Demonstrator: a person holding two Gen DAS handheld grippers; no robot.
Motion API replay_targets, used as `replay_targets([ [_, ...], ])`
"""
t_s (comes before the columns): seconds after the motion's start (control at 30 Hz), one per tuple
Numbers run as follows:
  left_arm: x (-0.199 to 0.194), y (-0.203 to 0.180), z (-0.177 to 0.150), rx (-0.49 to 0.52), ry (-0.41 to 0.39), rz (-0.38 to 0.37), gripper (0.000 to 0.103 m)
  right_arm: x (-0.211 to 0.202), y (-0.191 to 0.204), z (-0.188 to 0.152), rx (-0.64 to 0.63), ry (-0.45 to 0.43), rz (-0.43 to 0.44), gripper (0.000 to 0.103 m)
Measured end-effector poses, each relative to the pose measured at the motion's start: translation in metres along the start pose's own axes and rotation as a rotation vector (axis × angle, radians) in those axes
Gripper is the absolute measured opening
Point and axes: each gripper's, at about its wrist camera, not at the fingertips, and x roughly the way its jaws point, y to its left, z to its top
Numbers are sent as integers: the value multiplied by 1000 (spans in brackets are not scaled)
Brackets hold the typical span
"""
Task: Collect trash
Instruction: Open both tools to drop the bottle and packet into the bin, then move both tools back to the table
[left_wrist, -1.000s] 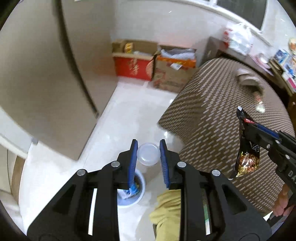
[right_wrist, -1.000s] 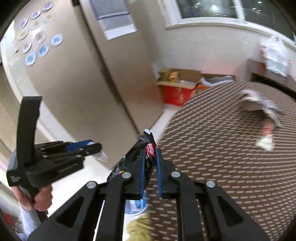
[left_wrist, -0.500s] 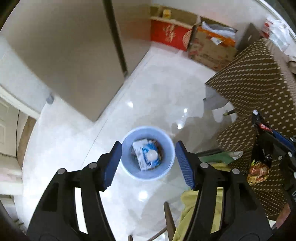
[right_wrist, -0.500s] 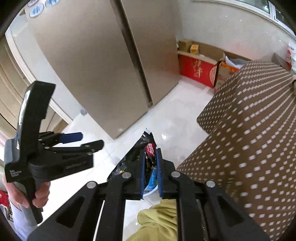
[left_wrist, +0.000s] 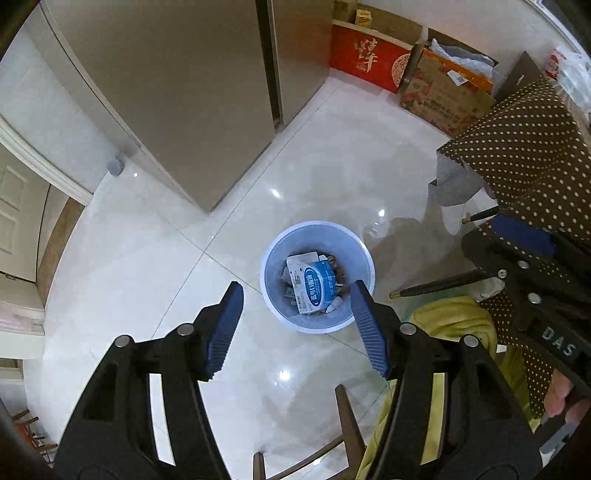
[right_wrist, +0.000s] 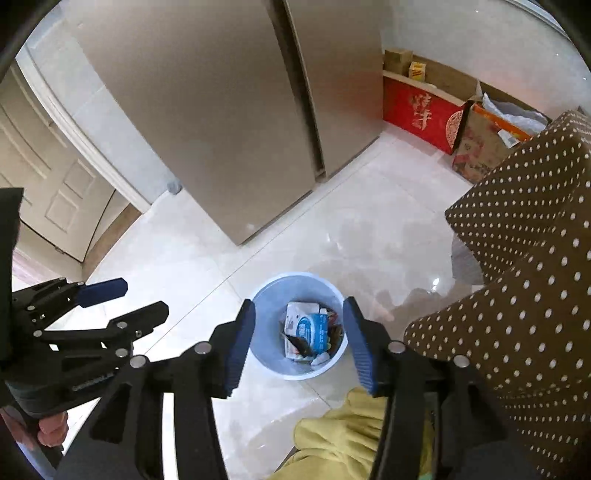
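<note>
A light blue trash bin stands on the white tiled floor, also in the right wrist view. It holds a blue and white carton and other wrappers; a dark snack wrapper lies on top in the right wrist view. My left gripper is open and empty, high above the bin. My right gripper is open and empty above the bin too; it shows at the right edge of the left wrist view.
A table with a brown dotted cloth stands right of the bin. A yellow cloth lies below the grippers on a chair. A beige fridge stands behind. Red and cardboard boxes line the far wall.
My right gripper has opened and let go of the dark snack wrapper, which now lies in the bin. My left gripper stays open above the bin.
</note>
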Motion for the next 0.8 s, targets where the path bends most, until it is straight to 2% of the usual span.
replay_targets([
  [0.3,-23,-30,4,43,-47,-32,61,-62,-17,-24,5,-84,-29,49],
  [0.37,-34,-41,6,63,-72,-51,63,-78,-26,-27,21,-107,-33,53],
  [0.47,-50,-61,10,94,-111,-74,65,-102,-42,-31,62,-140,-14,59],
  [0.67,-79,-111,20,165,-160,-150,68,-145,-79,-44,124,-199,-32,64],
  [0.73,-87,-131,25,197,-180,-170,70,-156,-96,-48,153,-203,14,65],
  [0.8,-94,-151,29,224,-195,-192,72,-170,-113,-55,198,-227,-60,68],
])
